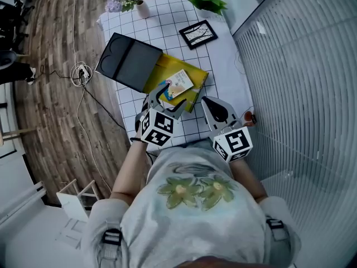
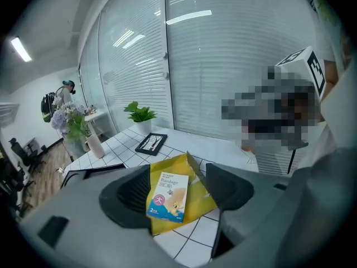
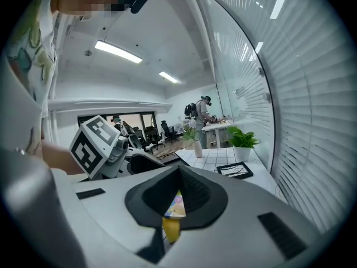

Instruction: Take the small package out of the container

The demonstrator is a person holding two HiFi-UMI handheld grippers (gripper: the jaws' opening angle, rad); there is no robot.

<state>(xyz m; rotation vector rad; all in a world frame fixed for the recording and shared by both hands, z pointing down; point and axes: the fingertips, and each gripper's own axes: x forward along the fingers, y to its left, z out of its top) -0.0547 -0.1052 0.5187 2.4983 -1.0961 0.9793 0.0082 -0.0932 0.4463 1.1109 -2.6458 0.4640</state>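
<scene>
near the left edge of the table (image 1: 167,21), toward our end of it, the yellow container (image 1: 165,66) lies open, with its black lid (image 1: 129,60) beside it and overhanging that edge. the small package (image 1: 179,84), a flat bandage box, lies face up inside the container, not yet lifted. our left gripper (image 1: 167,95) hangs just above it, tilted downward, its 2 jaws wide apart. its own view shows the package framed between them with neither pad touching, so nothing is gripped. our right gripper (image 1: 213,108) hovers beside it, nearer the table's right edge, jaws drawn together on nothing.

we judge the step in hand to be the reach for the package. to do it well, we should lower the left gripper until 1 jaw passes each long edge of the box, keeping the tips off the yellow rim so the container is not dragged. the box is thin and lies flat, so the pads need to reach its edges rather than press on its face. we should close gently, since card crushes, then lift straight up clear of the wall. the right gripper could steady the container's near corner if it starts to slide.
</scene>
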